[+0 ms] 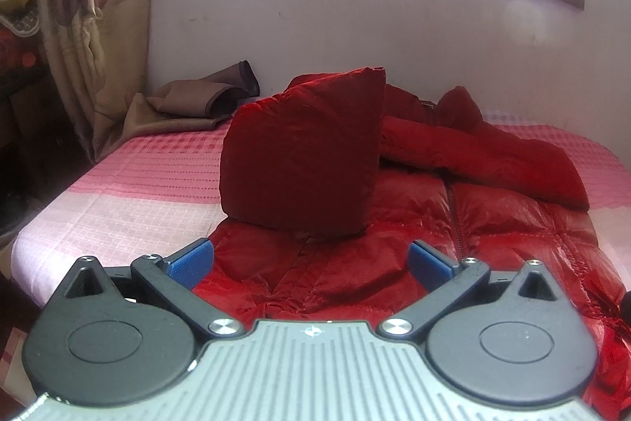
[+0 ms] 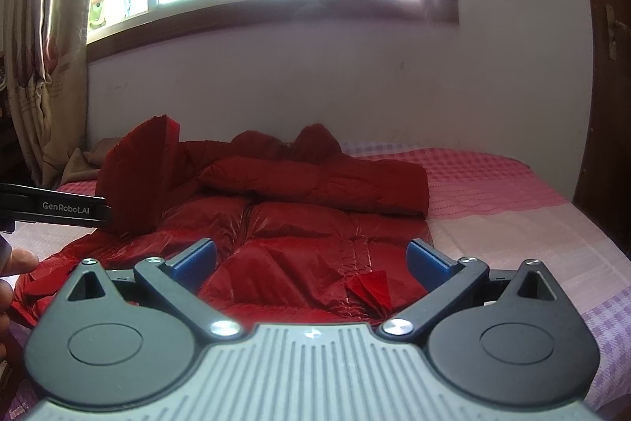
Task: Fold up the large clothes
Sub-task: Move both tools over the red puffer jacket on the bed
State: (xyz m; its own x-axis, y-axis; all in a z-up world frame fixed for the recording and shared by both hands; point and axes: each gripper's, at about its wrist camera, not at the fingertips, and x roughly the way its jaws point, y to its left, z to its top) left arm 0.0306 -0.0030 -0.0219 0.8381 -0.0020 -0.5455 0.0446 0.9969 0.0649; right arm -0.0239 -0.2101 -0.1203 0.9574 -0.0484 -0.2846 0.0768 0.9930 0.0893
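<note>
the big red jacket point(image 2: 299, 255) lies flat on the pink bed point(image 2: 512, 223), one sleeve point(image 1: 303, 152) sticking up, the other folded across. my left hand-held gripper point(image 1: 311, 259) and right hand-held gripper point(image 2: 311, 259) both hover over it, fingers wide apart, holding nothing.

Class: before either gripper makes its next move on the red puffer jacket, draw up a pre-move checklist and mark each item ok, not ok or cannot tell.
1. Left gripper open and empty: ok.
2. Right gripper open and empty: ok.
3. Red puffer jacket lies front-up on the bed: ok.
4. Right sleeve folded across the chest: ok.
5. Left sleeve lying flat: not ok, it stands upright.
6. Hem fully on the bed: cannot tell, hidden behind the grippers.
</note>
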